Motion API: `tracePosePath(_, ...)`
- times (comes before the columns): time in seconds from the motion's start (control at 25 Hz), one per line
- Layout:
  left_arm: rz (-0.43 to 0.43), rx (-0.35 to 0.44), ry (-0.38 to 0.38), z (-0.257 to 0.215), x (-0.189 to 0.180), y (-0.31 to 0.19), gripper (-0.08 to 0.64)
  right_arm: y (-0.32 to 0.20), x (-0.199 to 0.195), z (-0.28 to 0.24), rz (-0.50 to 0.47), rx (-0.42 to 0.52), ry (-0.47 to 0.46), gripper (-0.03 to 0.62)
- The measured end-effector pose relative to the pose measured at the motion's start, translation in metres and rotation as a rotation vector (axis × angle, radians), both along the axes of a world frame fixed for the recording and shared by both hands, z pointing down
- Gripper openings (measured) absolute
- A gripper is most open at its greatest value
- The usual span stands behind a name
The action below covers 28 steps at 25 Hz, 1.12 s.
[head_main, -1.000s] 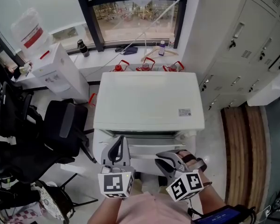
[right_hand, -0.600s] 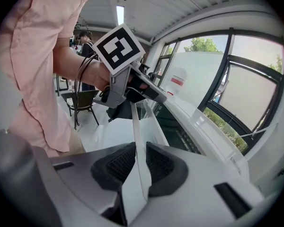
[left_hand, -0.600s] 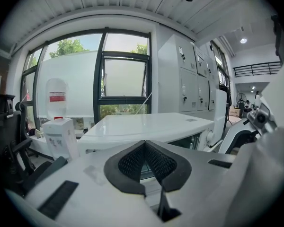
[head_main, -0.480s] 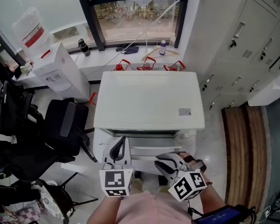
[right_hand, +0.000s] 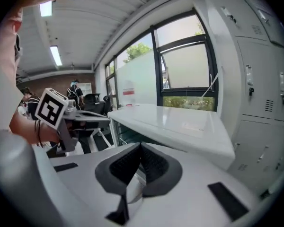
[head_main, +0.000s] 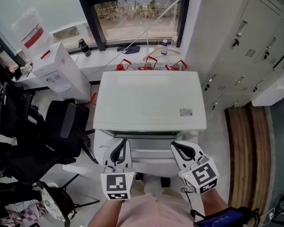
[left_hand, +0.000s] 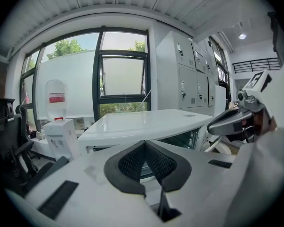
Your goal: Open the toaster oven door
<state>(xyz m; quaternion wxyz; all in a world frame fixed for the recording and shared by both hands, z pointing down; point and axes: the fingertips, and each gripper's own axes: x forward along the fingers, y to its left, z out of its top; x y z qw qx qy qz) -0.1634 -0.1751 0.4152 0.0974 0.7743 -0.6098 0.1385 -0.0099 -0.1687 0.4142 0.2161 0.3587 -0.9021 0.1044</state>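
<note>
The white toaster oven [head_main: 149,98] fills the middle of the head view. Its flat top is bare, and its back edge lies near the sill of the dark-framed window [head_main: 137,15]. To its right, a strip of floor runs between its side and the grey lockers [head_main: 255,46], giving free room there. On the left it is tighter: a black office chair [head_main: 61,131] stands just beside the oven's left edge. Behind the chair is a white water dispenser [head_main: 57,72] carrying a clear bottle [head_main: 31,30].

The oven's glass door [left_hand: 180,138] sits under the overhanging front edge of the top, facing the person. Both claws hang just in front of it, apart from each other. The left claw [head_main: 123,145] is near the door's left part and the right claw [head_main: 177,148] near its right part. Neither touches the oven.

In the left gripper view the left claw [left_hand: 145,143] has its black pads pressed tip to tip with nothing between them. The right claw [right_hand: 141,145] is closed the same way and empty.

A small label [head_main: 186,112] sits near the front right corner of the top, its print too small to read. The bottle bears a red band, also unreadable. Each claw's cube shows black-and-white square markers.
</note>
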Motion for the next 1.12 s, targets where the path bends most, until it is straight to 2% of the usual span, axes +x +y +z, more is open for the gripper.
tracePosePath(0.12,-0.008,-0.005,0.014,0.000,-0.001,0.001,0.012,0.003,0.001,0.016,0.005,-0.040,0.041,0.002)
tracePosePath(0.44,-0.025,-0.029,0.030,0.007,-0.004,0.004,0.012,0.011,-0.003,0.025,-0.022,-0.083,0.043,0.002)
tracePosePath(0.68,-0.046,-0.003,0.040,0.010,-0.006,0.013,0.012,0.021,-0.010,0.026,-0.064,-0.061,0.058,0.002)
tracePosePath(0.96,-0.037,-0.011,-0.024,0.020,0.000,0.021,0.012,0.031,-0.010,0.031,-0.083,-0.039,0.060,0.002)
tracePosePath(1.12,-0.020,-0.036,0.024,0.025,-0.002,0.032,0.012,0.038,-0.010,0.034,-0.051,-0.035,0.073,0.002)
